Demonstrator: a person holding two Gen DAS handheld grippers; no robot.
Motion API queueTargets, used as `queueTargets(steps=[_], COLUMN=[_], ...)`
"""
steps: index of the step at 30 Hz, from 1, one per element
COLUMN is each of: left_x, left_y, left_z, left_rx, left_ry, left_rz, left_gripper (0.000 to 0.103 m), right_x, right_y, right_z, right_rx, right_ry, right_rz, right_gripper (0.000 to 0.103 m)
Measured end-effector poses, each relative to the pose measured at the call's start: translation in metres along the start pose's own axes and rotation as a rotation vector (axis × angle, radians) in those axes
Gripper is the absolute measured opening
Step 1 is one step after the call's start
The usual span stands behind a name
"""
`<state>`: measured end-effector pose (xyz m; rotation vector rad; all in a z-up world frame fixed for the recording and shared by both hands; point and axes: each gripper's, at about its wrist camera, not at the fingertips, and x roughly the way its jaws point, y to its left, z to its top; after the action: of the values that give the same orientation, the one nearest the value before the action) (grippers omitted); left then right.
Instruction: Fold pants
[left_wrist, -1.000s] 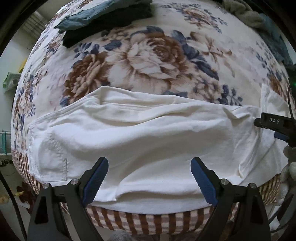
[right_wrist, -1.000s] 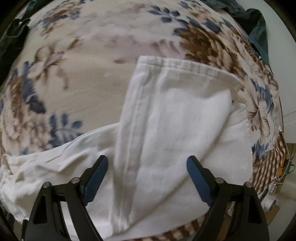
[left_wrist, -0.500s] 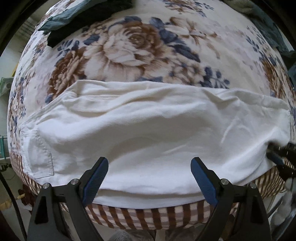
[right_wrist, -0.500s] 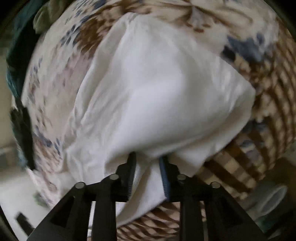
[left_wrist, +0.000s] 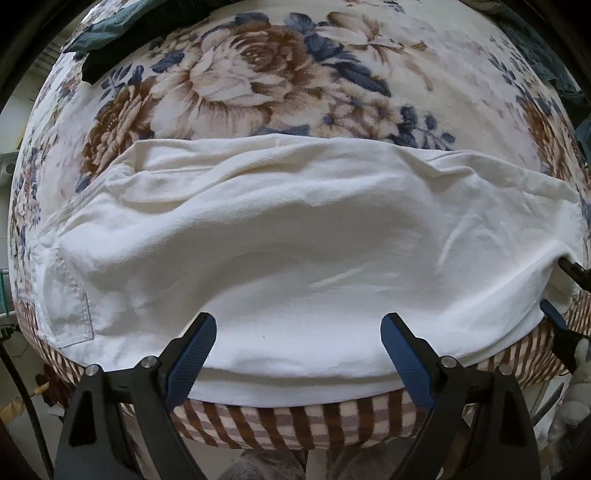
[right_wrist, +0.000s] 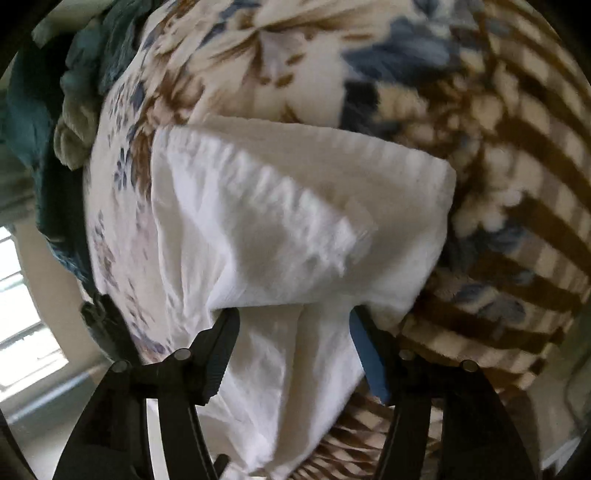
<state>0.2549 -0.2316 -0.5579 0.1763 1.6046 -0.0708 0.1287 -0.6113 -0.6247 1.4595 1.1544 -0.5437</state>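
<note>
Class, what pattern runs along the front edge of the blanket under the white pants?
Brown and cream checks on the blanket, below its flowered top; clearest in the left wrist view.

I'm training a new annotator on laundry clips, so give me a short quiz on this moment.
1. True or false: the left gripper is shut on the pants.
2. What lies under the pants? A) a floral blanket B) a bare wooden table C) a tiled floor
3. In the left wrist view, which end of the pants shows the pocket?

Key
1. False: the left gripper is open, and its fingers are not pinching the pants.
2. A
3. The left end.
</note>
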Motion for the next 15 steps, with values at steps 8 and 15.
queueTargets(steps=[8,15], left_x=[0.003,0.006], left_y=[-0.009,-0.004], left_z=[-0.001,-0.005], left_rx=[0.005,0.013], left_ry=[0.010,0.018], left_rz=[-0.001,-0.008], left_gripper=[0.091,0.091], right_x=[-0.027,-0.042], right_y=[0.001,-0.011], right_z=[0.009,0.023], right_rx=[0.005,-0.012], right_ry=[-0.140,-0.161], right_rz=[0.082,0.036], right_gripper=[0.065,0.012])
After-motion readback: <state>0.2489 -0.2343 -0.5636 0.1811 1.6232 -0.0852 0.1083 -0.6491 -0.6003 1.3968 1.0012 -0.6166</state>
